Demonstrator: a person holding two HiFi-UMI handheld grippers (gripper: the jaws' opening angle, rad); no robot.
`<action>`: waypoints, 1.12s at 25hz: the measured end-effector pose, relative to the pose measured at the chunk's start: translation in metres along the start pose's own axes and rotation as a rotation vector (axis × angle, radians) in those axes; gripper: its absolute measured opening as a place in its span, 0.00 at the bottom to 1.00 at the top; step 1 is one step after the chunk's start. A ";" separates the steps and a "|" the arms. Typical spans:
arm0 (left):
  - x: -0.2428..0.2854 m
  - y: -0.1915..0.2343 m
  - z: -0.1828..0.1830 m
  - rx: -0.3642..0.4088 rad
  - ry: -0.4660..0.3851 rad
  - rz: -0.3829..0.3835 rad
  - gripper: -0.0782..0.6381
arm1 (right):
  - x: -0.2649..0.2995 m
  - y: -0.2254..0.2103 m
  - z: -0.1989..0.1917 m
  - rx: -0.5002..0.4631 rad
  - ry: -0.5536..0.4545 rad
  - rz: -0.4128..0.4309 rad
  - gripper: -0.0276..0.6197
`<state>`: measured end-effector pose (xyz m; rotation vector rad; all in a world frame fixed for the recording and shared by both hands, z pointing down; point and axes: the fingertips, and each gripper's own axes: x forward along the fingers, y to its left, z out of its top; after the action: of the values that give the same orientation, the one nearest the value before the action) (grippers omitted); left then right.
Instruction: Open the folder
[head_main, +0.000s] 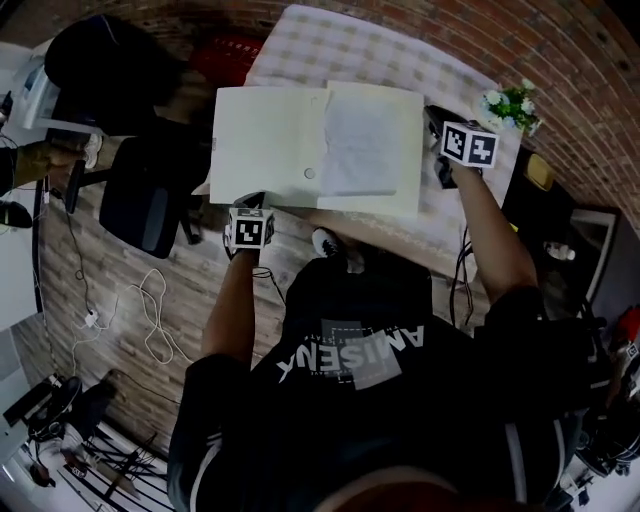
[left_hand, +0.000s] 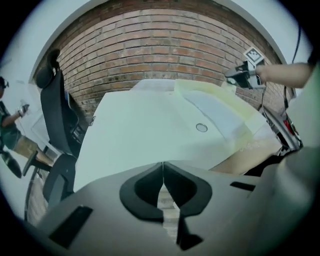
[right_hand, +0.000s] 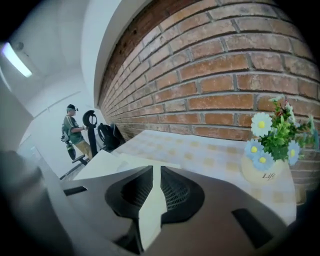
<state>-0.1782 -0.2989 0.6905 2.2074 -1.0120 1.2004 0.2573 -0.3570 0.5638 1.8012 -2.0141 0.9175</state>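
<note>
Folder (head_main: 270, 145) lying open on a table (head_main: 330, 40) covered with a pale checked cloth, seen from above over the person's shoulders. Its left cover is spread flat and sticks out past the table's edge, with a small round button (head_main: 309, 173) near the fold. The right half carries a stack of papers (head_main: 365, 140).

Left tongs (left_hand: 162, 164) are clenched, tips together, right at the near edge of the left cover. Whether they nip that edge cannot be made out. Right tongs (right_hand: 155, 172) are at the far right side, closed on a pale edge of the folder that fills the narrow gap between the jaws.

A small pot of white and blue flowers (right_hand: 262, 167) stands on the table just to the right of those tongs, near a brick wall (right_hand: 210, 65). A dark office chair (head_main: 150, 195) stands on the wooden floor (head_main: 120, 330) left of the table, with white cables (head_main: 150, 310) lying nearby.
</note>
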 end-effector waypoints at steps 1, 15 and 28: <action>-0.005 0.002 0.003 -0.027 -0.006 -0.005 0.13 | -0.009 0.008 0.004 -0.012 -0.012 0.026 0.16; -0.076 -0.018 0.082 -0.130 -0.314 0.047 0.14 | -0.132 0.063 0.039 -0.076 -0.179 0.229 0.16; -0.228 -0.120 0.270 0.017 -0.806 -0.084 0.14 | -0.237 0.074 0.097 -0.134 -0.387 0.233 0.16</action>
<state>-0.0246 -0.3095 0.3507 2.7690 -1.1569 0.2404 0.2472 -0.2305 0.3290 1.8054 -2.4965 0.4987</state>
